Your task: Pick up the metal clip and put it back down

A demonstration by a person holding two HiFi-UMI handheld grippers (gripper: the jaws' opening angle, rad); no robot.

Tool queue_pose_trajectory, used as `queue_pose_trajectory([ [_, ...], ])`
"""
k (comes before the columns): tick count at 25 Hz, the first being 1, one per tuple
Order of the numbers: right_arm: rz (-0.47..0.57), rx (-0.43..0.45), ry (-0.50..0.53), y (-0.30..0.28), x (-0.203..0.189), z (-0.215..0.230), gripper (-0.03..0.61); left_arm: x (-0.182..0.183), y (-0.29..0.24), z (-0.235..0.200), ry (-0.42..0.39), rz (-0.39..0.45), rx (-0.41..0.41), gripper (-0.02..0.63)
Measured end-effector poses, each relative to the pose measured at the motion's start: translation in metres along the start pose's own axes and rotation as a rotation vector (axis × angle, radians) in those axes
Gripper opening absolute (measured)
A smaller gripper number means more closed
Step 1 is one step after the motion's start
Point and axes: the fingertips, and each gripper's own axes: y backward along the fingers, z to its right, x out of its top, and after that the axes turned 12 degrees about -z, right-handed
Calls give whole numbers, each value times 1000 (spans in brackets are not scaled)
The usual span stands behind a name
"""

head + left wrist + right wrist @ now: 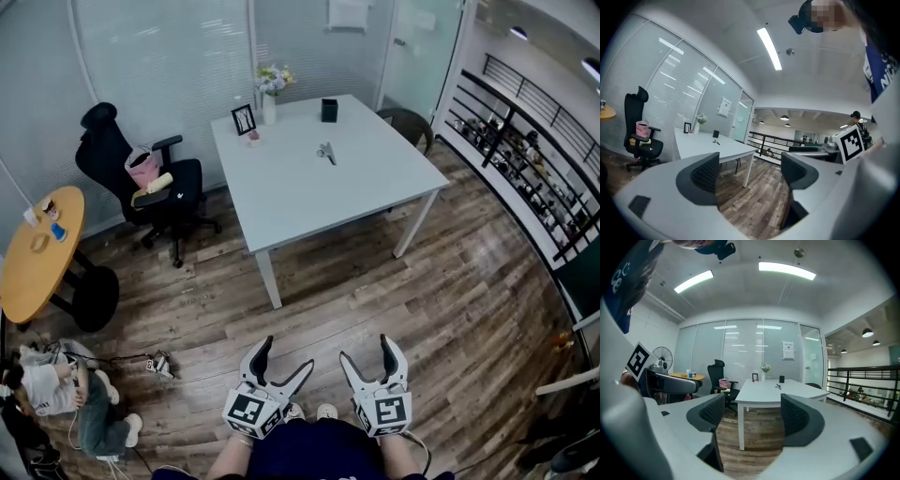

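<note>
The metal clip (326, 152) lies on the white table (309, 202), toward its far side, well ahead of both grippers. In the gripper views it shows only as a small dark shape, the clip (717, 142) in the left one and the clip (777, 386) in the right one. My left gripper (286, 361) and right gripper (367, 354) are held side by side low in the head view, over the wooden floor and short of the table. Both stand open, the left gripper (750, 176) and right gripper (752, 416) each with nothing between the jaws.
On the table's far end stand a photo frame (243, 119), a flower vase (270, 98) and a black box (329, 110). A black office chair (141, 173) and a round wooden table (37, 248) are at the left. A person (56, 394) sits on the floor. A railing (534, 159) runs along the right.
</note>
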Motion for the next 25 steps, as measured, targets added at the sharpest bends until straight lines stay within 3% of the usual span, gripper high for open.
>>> queue_pose_trajectory([
  [12,-44,-14,0,-21,-6,-13,345,-11,-13,-12,-20,-94,-95,388],
  [25,-24,40,37,-104,24,78,327,34,-115,-42,-5,-32,16,380],
])
